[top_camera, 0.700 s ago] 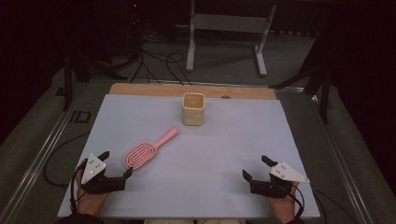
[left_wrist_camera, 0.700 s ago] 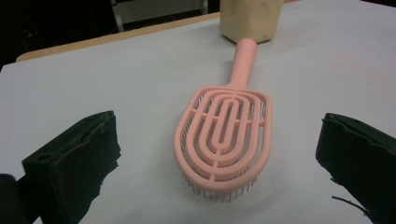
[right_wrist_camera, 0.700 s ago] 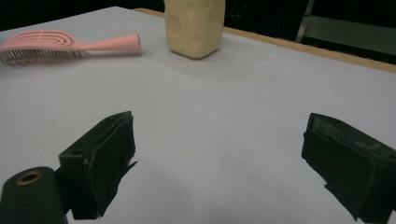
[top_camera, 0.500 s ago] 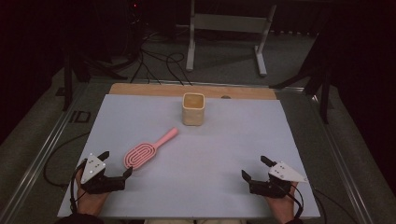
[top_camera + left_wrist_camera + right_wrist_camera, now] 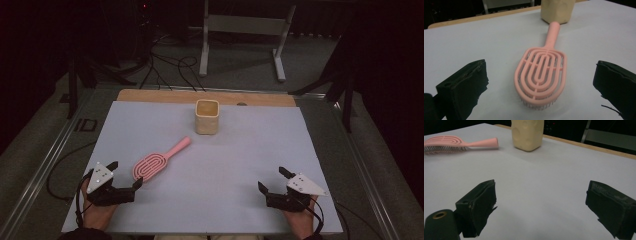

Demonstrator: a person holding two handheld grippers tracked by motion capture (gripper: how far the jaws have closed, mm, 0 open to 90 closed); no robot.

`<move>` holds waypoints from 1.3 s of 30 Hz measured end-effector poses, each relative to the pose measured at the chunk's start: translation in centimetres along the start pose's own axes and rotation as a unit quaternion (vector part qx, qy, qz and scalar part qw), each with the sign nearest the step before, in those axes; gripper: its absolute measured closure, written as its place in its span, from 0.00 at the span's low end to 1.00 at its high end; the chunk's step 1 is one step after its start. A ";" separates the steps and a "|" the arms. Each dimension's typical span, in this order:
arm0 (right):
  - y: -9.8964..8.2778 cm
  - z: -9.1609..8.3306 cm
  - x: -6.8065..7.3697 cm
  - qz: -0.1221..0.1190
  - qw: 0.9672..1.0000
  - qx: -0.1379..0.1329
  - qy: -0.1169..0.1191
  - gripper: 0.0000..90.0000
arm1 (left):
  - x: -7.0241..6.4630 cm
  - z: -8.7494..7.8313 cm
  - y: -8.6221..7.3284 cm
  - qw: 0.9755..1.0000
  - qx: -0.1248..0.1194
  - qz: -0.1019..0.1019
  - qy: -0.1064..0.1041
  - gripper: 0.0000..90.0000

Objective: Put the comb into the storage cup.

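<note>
Nothing much had shifted since earlier: I kept both left gripper [image 5: 122, 176] and right gripper [image 5: 272, 179] spread wide and empty, left one lined up on the pink slotted plastic hairbrush [image 5: 541, 74] for a grab.

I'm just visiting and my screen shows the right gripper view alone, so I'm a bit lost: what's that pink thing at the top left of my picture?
Observer: A pink hairbrush, lying with its bristles down on the pale table, handle toward the cup.
Operator: Is anything near it?
Observer: Yes, the left claw sits just short of the brush head, jaws wide open and aimed at it, not touching.
Operator: And that yellowish block at my top edge?
Observer: From the high view it is an open beige cup, standing upright near the table's far edge.
Operator: Where's my own claw?
Observer: The right claw rests open at the near right corner, holding nothing.
</note>
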State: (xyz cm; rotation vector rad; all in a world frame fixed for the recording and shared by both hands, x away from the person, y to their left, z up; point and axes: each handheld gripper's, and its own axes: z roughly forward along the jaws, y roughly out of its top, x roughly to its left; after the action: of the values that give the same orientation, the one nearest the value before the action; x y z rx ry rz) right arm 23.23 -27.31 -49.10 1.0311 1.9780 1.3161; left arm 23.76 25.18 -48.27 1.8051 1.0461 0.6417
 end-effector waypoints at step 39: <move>-0.1 -0.2 -0.2 0.005 1.000 -0.009 -0.011 0.10 | -1.8 3.2 3.8 0.998 0.024 0.008 -0.057 0.04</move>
State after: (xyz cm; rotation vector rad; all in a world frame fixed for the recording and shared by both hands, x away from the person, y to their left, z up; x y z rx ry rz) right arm 23.19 -27.63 -49.10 1.0451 1.9433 1.3193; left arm 26.79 21.36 -46.19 1.8706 0.9792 0.5215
